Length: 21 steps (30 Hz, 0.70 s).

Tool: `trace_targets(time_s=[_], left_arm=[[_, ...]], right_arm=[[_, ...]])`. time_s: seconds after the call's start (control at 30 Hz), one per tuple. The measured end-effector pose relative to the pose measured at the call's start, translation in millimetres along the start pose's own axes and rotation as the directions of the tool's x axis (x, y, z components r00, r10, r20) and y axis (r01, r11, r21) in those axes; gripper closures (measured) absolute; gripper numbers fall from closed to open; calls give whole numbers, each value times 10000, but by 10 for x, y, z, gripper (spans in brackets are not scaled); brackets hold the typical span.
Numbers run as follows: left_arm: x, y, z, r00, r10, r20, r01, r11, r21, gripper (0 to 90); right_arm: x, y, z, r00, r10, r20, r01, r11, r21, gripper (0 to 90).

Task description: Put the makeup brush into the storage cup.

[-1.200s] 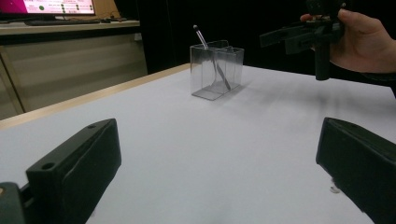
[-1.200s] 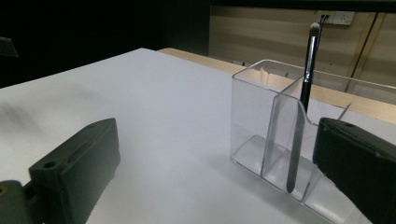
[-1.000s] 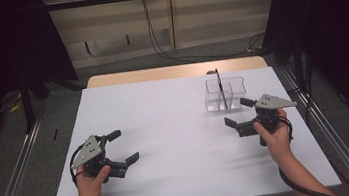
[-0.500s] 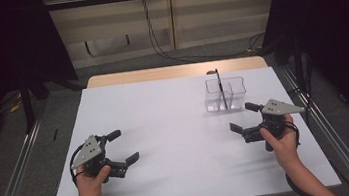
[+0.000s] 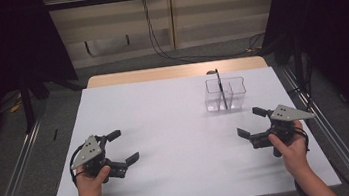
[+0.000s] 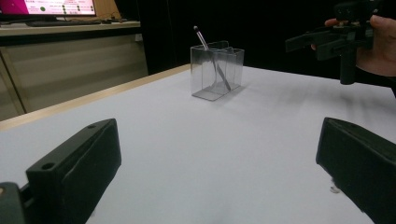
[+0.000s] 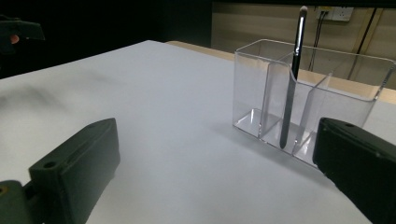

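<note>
A white desk (image 5: pixel 176 128) carries a clear box (image 5: pixel 225 93) near its far right corner, split into compartments, with a thin dark brush (image 5: pixel 221 88) standing tilted in the middle against a divider. The left gripper (image 5: pixel 120 147) sits near the front left corner, jaws spread wide and empty. The right gripper (image 5: pixel 251 122) is held near the right edge, just in front of the box, jaws likewise apart, grasping nothing.

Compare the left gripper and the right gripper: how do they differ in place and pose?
The left gripper is at the table's near left, far from the clear organizer; the right gripper is at the near right, just in front of it. The left gripper's jaws point right, the right gripper's point left. Both are open, empty and hand-held.
</note>
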State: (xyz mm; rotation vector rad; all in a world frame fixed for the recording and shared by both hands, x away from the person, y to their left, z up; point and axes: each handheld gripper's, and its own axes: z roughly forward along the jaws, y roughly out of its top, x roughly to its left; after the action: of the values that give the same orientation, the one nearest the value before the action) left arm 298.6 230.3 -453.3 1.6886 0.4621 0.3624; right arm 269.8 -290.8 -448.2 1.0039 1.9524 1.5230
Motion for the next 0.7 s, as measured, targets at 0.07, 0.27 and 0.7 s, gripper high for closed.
trace_targets(time_s=[0.07, 0.27, 0.7], left_arm=[[-2, 1, 2, 10000, -8, -12, 8, 10000, -2, 0], [-6, 2, 5, 10000, -25, -6, 25, 10000, -7, 0], [-3, 0, 8, 10000, -7, 46, 7, 10000, 9, 0]], right_arm=[[-4, -15, -29, 10000, 7, 13, -7, 10000, 31, 2], [-4, -61, -99, 10000, 67, 49, -67, 9999, 100, 1], [26, -106, -190, 9999, -59, 87, 56, 9996, 289, 2]])
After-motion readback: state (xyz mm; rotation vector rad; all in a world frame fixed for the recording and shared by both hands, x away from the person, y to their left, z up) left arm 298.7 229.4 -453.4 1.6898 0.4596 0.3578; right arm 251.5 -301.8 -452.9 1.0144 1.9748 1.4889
